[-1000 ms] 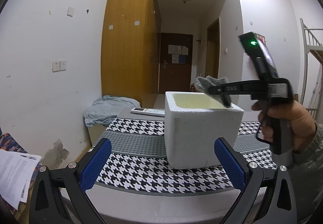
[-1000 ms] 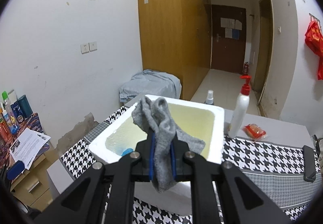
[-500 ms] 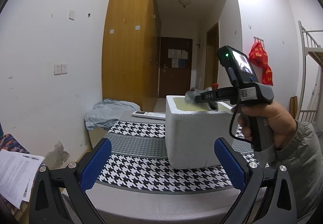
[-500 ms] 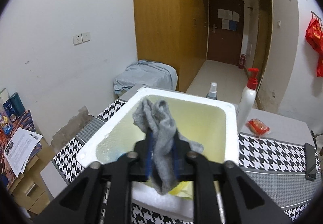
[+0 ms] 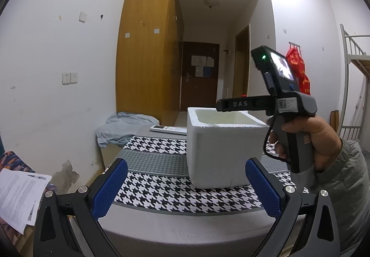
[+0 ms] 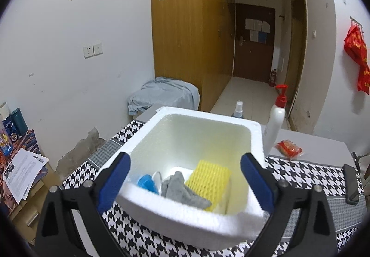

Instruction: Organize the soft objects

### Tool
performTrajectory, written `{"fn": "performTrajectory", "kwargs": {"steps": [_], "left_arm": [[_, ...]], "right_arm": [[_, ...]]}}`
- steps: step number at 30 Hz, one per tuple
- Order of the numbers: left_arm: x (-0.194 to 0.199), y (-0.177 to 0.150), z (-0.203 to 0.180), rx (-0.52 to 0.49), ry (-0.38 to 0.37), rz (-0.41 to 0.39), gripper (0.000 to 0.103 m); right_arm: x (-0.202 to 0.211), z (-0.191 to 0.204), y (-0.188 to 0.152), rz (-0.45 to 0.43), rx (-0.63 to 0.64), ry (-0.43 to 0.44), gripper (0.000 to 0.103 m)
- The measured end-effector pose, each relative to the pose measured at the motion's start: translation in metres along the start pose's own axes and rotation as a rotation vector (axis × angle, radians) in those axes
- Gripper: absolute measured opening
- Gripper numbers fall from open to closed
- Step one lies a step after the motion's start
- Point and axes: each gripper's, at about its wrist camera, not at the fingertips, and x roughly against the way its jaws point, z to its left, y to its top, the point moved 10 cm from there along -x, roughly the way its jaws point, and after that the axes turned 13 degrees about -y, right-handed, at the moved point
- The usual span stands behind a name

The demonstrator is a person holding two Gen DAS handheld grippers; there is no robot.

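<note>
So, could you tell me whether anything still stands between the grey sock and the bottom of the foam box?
Nothing visible does. The grey sock already lies inside the foam box, beside the yellow foam net. The right gripper hangs open above it.

right gripper [image 6: 185, 178] jaws spread wide, empty, held in right hand [image 5: 309, 139]; left gripper [image 5: 185, 187] likewise spread.

Your box [image 6: 231, 222] reads as white foam, rough beaded grain, matt. Grey sock [image 6: 182, 192] inside: soft knit cloth; yellow piece [image 6: 208, 176] is netted foam mesh. Houndstooth cloth [image 5: 161, 190] woven, matt. Hand-held gripper pads [image 6: 256, 185]: blue textured rubber (frame matt black plastic).
</note>
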Motion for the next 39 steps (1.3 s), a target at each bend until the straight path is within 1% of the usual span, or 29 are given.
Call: {"fn": "performTrajectory", "kwargs": {"steps": [7, 9, 16, 19, 28, 35, 39], "left_arm": [[0.008, 0.000, -0.011, -0.015, -0.024, 0.003, 0.102], [0.010, 0.000, -0.014, -0.015, -0.031, 0.007, 0.102], [0.026, -0.007, -0.021, -0.004, -0.022, -0.005, 0.102], [0.032, -0.009, -0.024, 0.003, -0.021, -0.007, 0.102], [0.044, -0.018, -0.031, 0.028, -0.021, -0.024, 0.102], [0.051, -0.022, -0.045, 0.006, -0.032, -0.027, 0.102], [0.057, -0.021, -0.052, -0.003, -0.041, -0.041, 0.102]], "right_arm": [[0.042, -0.007, -0.007, -0.049, -0.036, 0.005, 0.100], [0.056, -0.010, -0.010, -0.068, -0.056, 0.004, 0.102], [0.090, -0.017, -0.024, -0.111, -0.075, -0.021, 0.103], [0.102, -0.019, -0.030, -0.125, -0.065, -0.026, 0.103], [0.137, -0.029, -0.056, -0.172, -0.046, -0.078, 0.103], [0.167, -0.042, -0.079, -0.190, -0.076, -0.120, 0.103], [0.181, -0.048, -0.087, -0.202, -0.091, -0.135, 0.103]]}}
